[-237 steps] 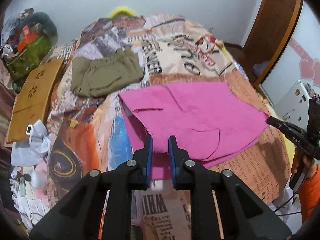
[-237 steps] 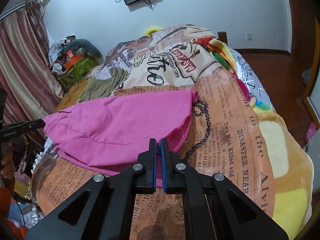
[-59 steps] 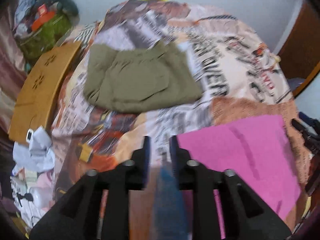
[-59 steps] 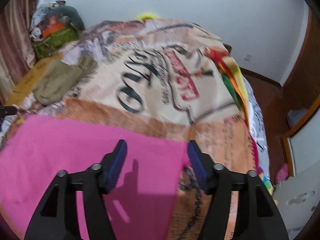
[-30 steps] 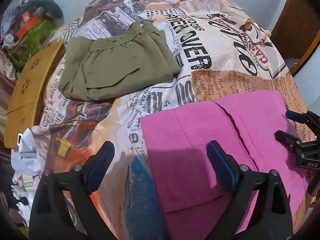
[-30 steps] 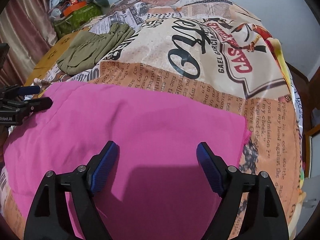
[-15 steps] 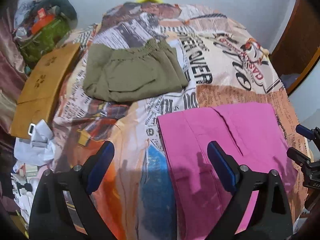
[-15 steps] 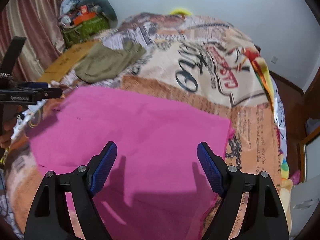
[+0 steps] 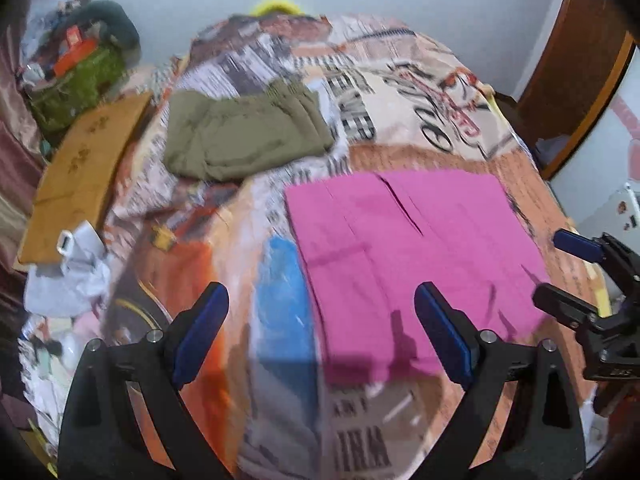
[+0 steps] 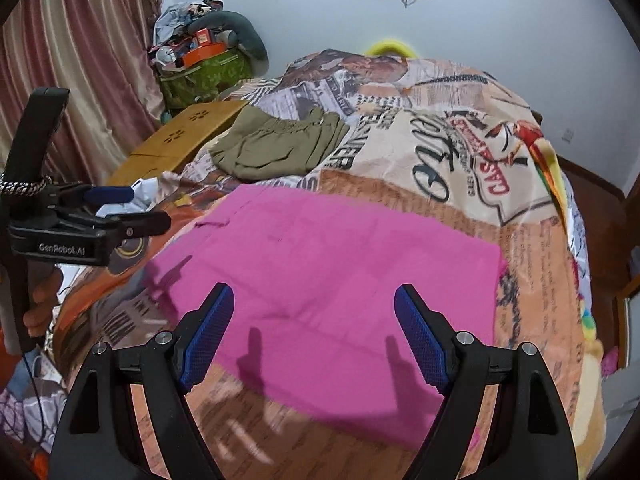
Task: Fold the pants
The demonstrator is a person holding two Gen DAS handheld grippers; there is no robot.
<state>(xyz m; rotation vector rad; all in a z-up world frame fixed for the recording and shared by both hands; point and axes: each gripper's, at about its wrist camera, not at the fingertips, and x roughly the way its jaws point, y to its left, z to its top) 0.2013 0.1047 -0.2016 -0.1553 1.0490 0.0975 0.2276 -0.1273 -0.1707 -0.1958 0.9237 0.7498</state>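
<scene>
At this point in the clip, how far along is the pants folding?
Mostly done, it seems. The bright pink cloth pants lie flat as a compact folded rectangle on the newspaper-print bedspread, and the olive green pants sit folded behind them. Nothing is in hand: the left gripper and right gripper are both open above the bed. Whether another fold is intended cannot be told.

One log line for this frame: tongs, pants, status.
left tongs open | right tongs open | pink pants folded flat, released | green pants folded behind
</scene>
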